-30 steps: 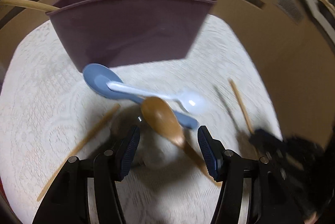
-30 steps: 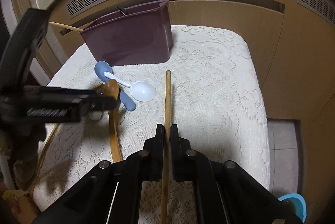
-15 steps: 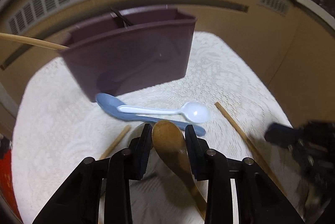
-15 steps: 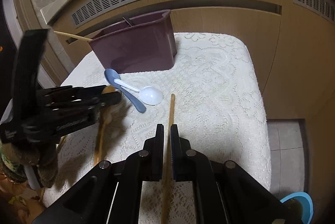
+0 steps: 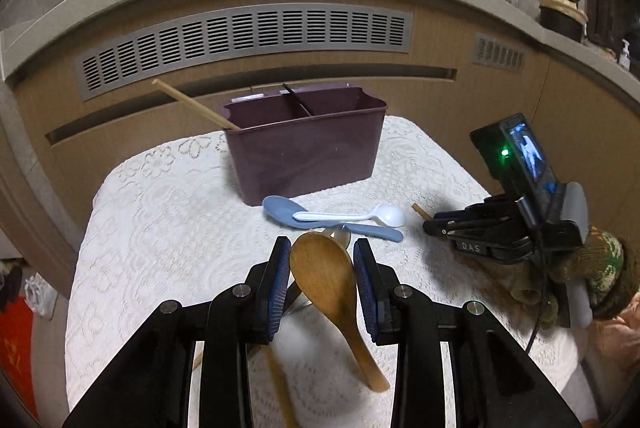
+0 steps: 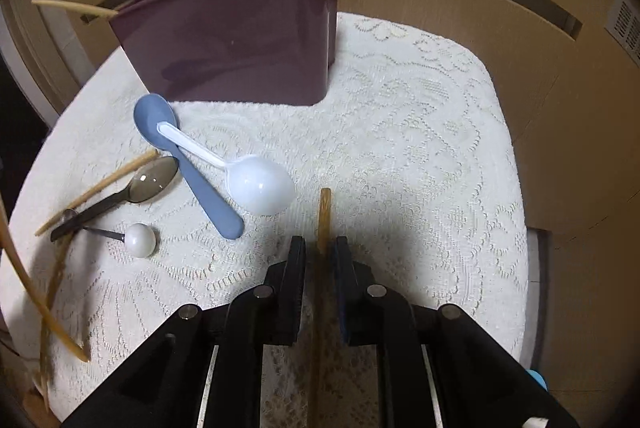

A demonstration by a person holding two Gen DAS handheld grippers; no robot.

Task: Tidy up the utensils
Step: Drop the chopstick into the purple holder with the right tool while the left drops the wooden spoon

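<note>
Our left gripper pinches the bowl of a wooden spoon, its handle trailing back beneath the fingers. Our right gripper has its fingers closed on a chopstick that runs straight ahead. The purple organizer stands ahead at the table's far edge, beyond a blue spoon and a white spoon.
</note>
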